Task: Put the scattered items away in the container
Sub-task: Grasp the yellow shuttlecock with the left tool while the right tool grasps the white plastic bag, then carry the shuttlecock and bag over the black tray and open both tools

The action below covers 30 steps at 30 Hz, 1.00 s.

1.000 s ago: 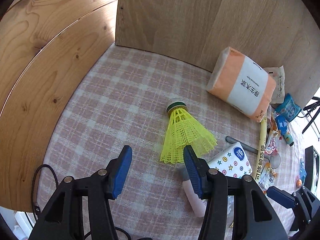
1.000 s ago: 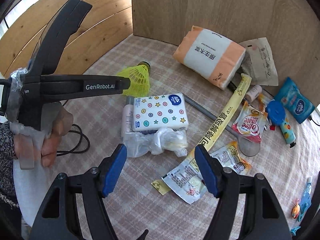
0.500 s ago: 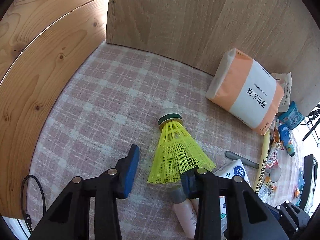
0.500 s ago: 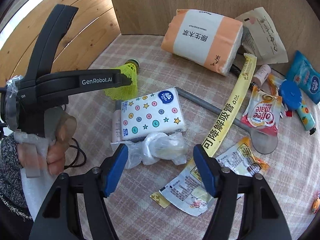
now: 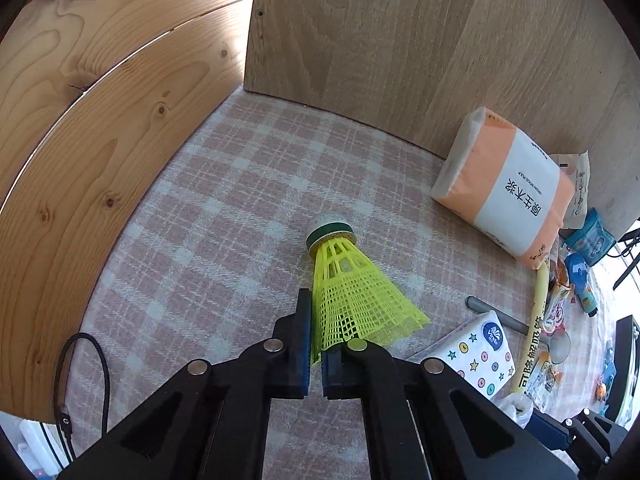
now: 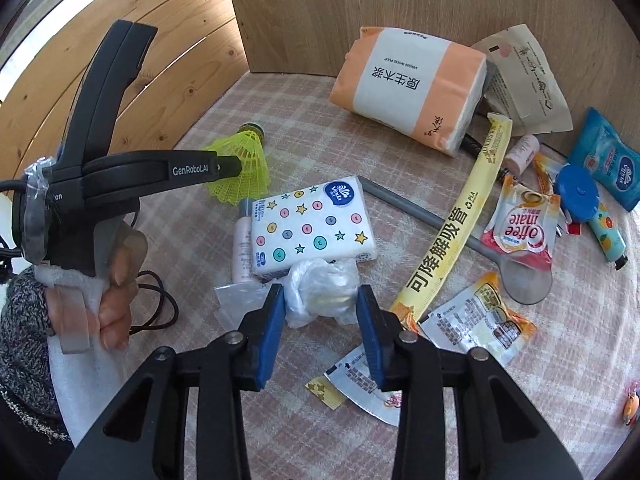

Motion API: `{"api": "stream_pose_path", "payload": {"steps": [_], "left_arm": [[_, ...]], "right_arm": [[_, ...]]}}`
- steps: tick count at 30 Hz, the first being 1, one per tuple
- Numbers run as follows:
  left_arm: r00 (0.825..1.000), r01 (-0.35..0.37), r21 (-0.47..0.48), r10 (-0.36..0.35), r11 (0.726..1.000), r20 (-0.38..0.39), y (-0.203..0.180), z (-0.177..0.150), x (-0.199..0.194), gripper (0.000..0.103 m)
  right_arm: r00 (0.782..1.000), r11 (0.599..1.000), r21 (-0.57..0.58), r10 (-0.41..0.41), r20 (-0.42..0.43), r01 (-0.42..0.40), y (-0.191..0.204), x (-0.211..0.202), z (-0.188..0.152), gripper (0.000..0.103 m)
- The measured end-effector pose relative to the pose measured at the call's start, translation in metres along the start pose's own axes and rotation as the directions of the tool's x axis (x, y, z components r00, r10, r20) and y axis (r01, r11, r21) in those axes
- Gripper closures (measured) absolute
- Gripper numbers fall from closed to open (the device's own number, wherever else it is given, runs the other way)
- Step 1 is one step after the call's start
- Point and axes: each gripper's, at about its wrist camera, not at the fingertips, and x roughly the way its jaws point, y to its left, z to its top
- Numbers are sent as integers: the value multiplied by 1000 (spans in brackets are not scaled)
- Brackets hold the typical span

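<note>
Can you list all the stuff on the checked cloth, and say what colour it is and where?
shuttlecock: 1, yellow, skirt edge pinched in left gripper
tissue pack: 1, white with stars and dots, middle
crumpled plastic bag: 1, clear, between right gripper's pads
big tissue pack: 1, orange and white, by back board
straw wrapper: 1, yellow, right of middle
spoon: 1, grey, under the wrapper
creamer sachet: 1, red and white, right
small bottle: 1, pale pink, beside tissue pack
left gripper: shut on shuttlecock
right gripper: closing around bag
hand: 1, holding left gripper
</note>
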Motion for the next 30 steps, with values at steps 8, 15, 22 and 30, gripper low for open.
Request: {"api": "stream_pose_path", "payload": {"steps": [8, 15, 22, 30], "left_arm": [[999, -1, -31, 3, 1000, 51, 4, -16, -41, 101], [994, 41, 11, -42, 999, 98, -23, -31, -91, 101], [988, 93, 135, -109, 986, 113, -91, -56, -129, 100], [972, 188, 292, -220, 938, 82, -200, -99, -158, 100]], "right_arm": [[997, 999, 36, -14, 82, 11, -7, -40, -4, 68], [986, 993, 107, -58, 159, 41, -29, -92, -21, 68], [964, 966, 243, -141, 226, 84, -83, -157, -53, 68], [922, 894, 419, -286, 260, 159, -167, -234, -112, 68]]}}
